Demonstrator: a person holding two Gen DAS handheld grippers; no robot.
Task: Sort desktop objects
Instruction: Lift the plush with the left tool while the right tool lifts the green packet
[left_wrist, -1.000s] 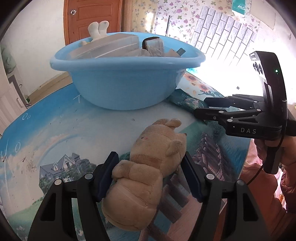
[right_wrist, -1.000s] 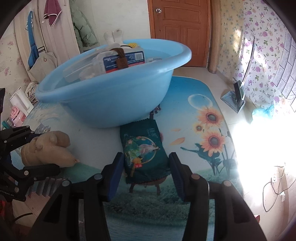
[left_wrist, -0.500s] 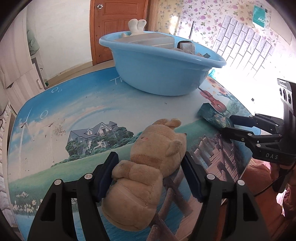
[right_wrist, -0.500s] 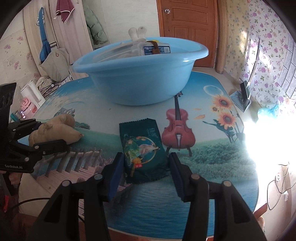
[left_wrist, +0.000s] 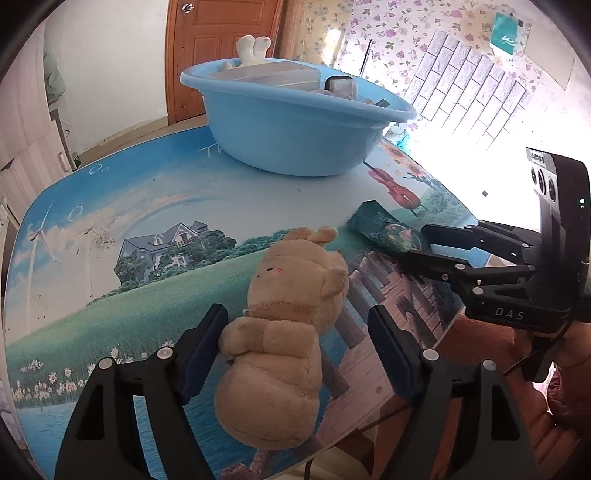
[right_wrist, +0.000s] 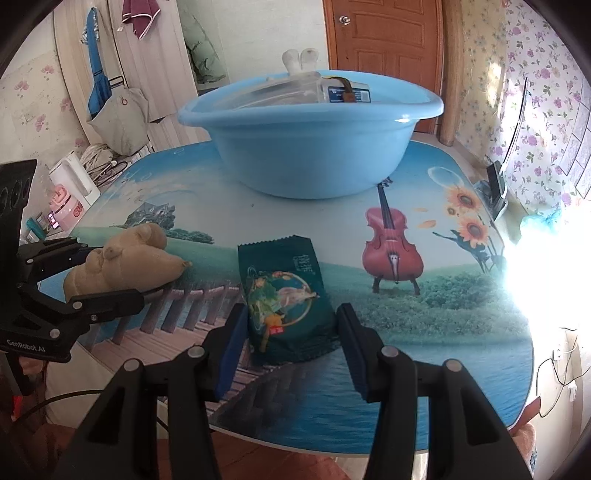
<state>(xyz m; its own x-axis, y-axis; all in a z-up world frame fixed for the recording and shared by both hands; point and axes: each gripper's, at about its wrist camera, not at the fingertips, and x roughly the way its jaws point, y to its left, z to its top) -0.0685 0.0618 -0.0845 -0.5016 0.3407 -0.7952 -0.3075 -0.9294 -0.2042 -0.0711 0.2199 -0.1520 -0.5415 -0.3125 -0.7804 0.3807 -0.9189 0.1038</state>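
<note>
A tan plush bear (left_wrist: 288, 332) lies on the printed table near its front edge, between the fingers of my left gripper (left_wrist: 299, 350), which is open around it; the right finger stands clear of it. The bear also shows in the right wrist view (right_wrist: 122, 262). A dark green snack packet (right_wrist: 284, 295) lies flat on the table between the open fingers of my right gripper (right_wrist: 291, 347). The packet also shows in the left wrist view (left_wrist: 384, 229), with my right gripper (left_wrist: 432, 243) around its near end. A blue basin (right_wrist: 310, 136) holding several items stands at the table's far side.
The table (right_wrist: 443, 332) has a printed landscape top; its front edge is close below both grippers. Clear boxes and a white plush stick up from the basin (left_wrist: 295, 122). A wooden door and floral walls stand behind.
Both grippers have pulled back from the basin toward the table's front edge, bringing the bear and the packet with them. The left gripper's fingers stand a little wider around the bear now.
</note>
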